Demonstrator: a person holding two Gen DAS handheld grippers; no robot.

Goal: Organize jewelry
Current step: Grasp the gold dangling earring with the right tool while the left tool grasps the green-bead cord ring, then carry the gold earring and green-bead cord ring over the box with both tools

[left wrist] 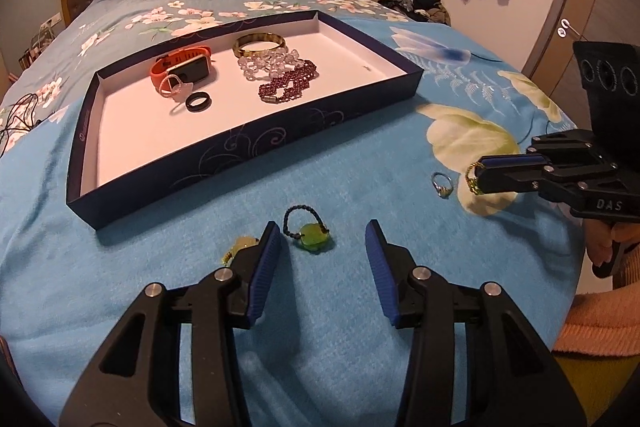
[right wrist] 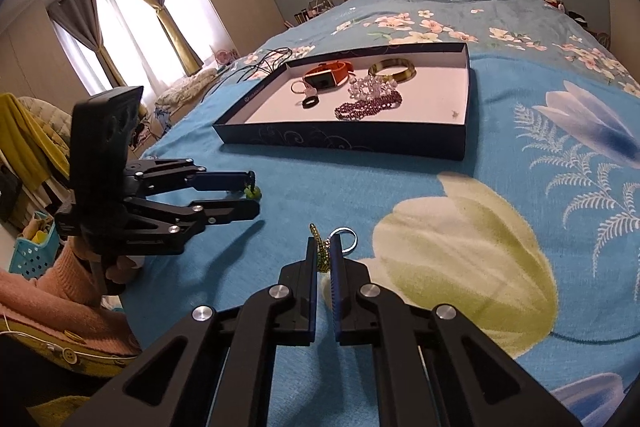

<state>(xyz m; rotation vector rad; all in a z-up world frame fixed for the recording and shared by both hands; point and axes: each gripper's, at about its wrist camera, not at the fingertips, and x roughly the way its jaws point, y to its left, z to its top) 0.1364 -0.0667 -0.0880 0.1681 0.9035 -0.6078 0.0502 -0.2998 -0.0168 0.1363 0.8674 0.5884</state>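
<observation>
While R gripper pinches the green chain by a thin bit, it could slip en route to tray — L gripper gapes wide, empty, over pendant.

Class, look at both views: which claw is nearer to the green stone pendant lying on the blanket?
Left. The left claw is open right around the green stone pendant; the right claw is off to its right, shut on a green beaded ring.

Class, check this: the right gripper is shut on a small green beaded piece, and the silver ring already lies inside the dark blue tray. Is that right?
Not quite. The silver ring lies on the blue blanket, outside the dark blue tray, as the left wrist view shows. The right gripper is indeed shut on the green beaded piece.
</observation>
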